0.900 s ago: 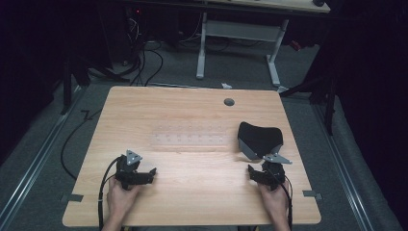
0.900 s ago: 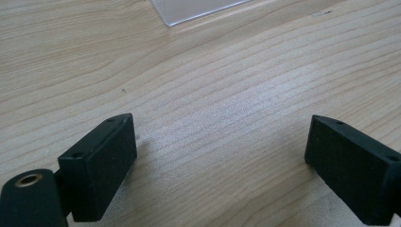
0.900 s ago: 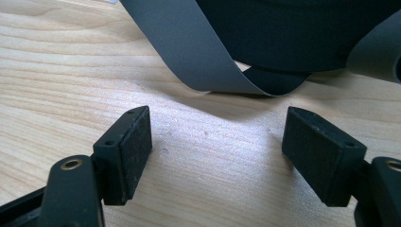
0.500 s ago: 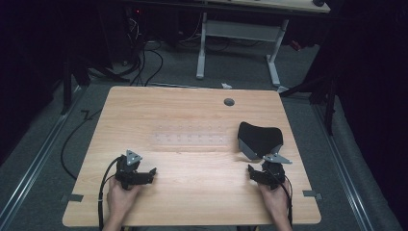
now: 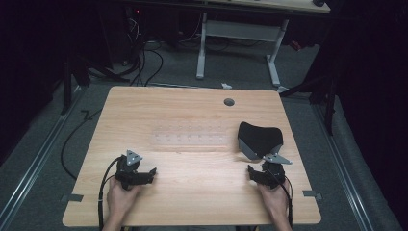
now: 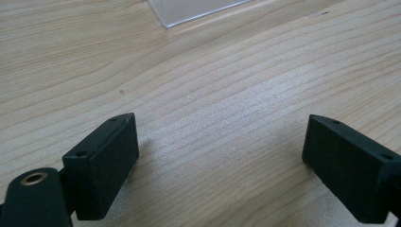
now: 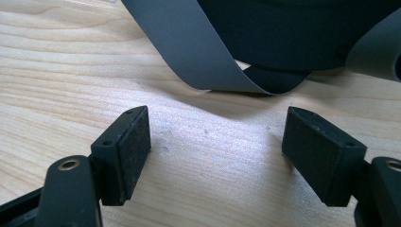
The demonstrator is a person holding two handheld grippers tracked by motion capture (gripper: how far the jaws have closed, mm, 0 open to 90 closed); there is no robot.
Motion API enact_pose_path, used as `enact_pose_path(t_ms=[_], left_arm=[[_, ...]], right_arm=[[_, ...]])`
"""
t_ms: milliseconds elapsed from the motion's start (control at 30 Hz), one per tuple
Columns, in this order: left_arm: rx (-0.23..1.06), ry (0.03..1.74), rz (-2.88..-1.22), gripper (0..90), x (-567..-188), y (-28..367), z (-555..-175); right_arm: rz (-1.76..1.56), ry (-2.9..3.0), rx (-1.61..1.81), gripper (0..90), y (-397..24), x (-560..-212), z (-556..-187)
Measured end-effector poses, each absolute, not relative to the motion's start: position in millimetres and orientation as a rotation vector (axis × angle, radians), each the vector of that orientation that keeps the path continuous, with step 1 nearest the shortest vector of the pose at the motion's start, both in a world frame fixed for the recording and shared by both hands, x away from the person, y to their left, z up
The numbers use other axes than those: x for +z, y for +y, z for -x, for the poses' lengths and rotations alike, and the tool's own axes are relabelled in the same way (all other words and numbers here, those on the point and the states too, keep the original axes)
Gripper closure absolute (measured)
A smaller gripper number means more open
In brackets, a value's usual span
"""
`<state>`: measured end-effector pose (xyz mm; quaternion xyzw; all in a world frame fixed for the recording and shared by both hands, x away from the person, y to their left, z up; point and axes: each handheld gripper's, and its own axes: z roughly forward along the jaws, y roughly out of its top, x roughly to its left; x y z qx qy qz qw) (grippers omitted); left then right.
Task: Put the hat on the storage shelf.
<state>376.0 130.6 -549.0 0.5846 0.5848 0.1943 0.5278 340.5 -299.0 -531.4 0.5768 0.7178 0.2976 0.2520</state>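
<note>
Presently, right hand-held gripper (image 5: 263, 174) wide and empty, just short of the black cap (image 5: 259, 138), possibly a visor, at the counter's (image 5: 192, 115) right; left hand-held gripper (image 5: 137, 174) wide, idle; advance level, close on the nearest grey edge.

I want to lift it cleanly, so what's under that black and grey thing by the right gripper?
The black and grey object rests on bare wooden table; its grey edge curls up over a shadowed gap. Anything beneath its middle is hidden.
</note>
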Motion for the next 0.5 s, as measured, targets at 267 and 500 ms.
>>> enact_pose_path(t_ms=[267,500], left_arm=[[0.47,1.397,-1.398,12.6,-549.0,131.0,-375.7],[0.468,1.402,-1.385,14.5,-548.5,131.3,-375.5]], right_arm=[[-1.568,1.951,0.81,25.5,-299.1,-531.4,-340.7],[-1.566,1.96,0.796,31.7,-302.6,-528.9,-337.1]])
